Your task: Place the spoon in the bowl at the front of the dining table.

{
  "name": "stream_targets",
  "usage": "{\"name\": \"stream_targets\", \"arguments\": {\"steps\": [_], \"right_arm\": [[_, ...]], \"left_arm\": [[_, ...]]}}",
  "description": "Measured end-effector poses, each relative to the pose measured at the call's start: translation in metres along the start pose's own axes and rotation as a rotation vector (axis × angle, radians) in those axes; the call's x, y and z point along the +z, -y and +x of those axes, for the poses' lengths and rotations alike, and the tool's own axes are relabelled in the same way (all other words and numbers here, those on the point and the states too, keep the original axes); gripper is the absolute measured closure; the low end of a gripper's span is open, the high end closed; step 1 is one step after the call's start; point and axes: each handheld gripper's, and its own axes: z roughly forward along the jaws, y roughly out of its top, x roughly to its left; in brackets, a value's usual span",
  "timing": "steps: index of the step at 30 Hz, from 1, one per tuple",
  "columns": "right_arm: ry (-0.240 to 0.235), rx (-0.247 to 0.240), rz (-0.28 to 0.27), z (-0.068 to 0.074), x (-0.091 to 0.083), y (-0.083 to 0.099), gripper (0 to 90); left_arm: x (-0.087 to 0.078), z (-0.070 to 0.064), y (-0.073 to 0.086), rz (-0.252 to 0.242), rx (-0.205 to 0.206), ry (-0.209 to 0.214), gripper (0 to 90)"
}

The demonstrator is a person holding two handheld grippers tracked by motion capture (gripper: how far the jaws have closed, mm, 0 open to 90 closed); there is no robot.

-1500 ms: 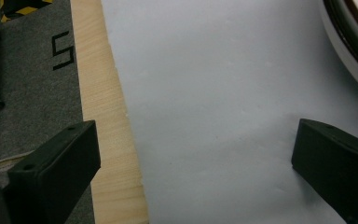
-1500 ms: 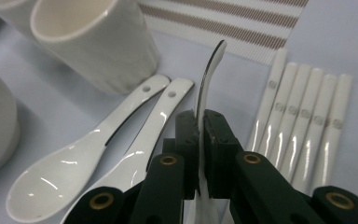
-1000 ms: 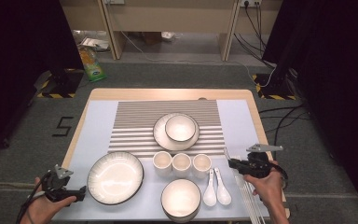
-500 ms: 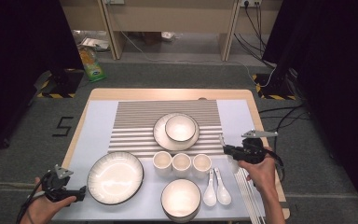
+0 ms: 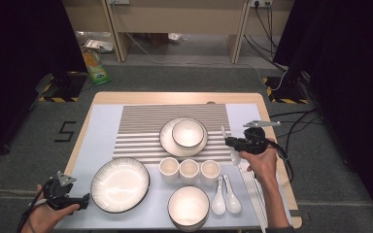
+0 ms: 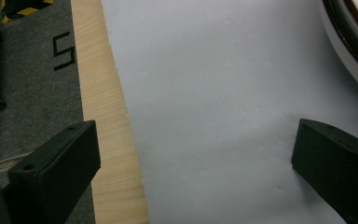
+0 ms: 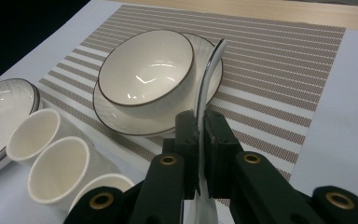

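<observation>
A: High view first: table [image 5: 175, 98] laid with striped mat [image 5: 141, 131], large plate [image 5: 120, 184] at near left, bowl [image 5: 188, 133] seated on its saucer [image 5: 167, 143] mid-mat. Anything shifted?

B: Crockery as before. Right gripper [image 5: 230, 141], though, gone from the near right edge by the chopsticks [image 5: 251, 191] a second ago, carried up and inward, now at the mat's right edge just beside the saucer.

A: Carrying something?

B: Yes, a white spoon [image 7: 209, 70]. Plain in right gripper view: jaws pressed tight on the handle, scoop end raised and aimed toward the bowl, apparently clear of the table.

A: And the left gripper [image 5: 80, 200]?

B: Parked at the near left corner, same spot as a second ago. Jaws spread wide over bare cloth [image 6: 214, 93] in left gripper view, holding nothing.

A: Meaning for the job?

B: Probably pickup done and carry under way — likely next, a placement in or beside the bowl. Two more spoons [image 5: 225, 194] lying by the near bowl [image 5: 188, 206], untouched.
</observation>
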Motion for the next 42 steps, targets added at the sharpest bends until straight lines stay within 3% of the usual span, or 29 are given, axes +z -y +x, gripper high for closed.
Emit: {"name": "stream_targets", "arguments": {"steps": [17,42], "right_arm": [[-0.011,0.018,0.007,0.004,0.035,-0.027,85.3],[-0.033,0.1,-0.034,0.008,0.082,-0.046,85.2]], "left_arm": [[0.0,0.001,0.0,0.003,-0.007,0.01,0.1],[0.0,0.0,0.0,0.001,0.002,-0.001,0.1]]}}
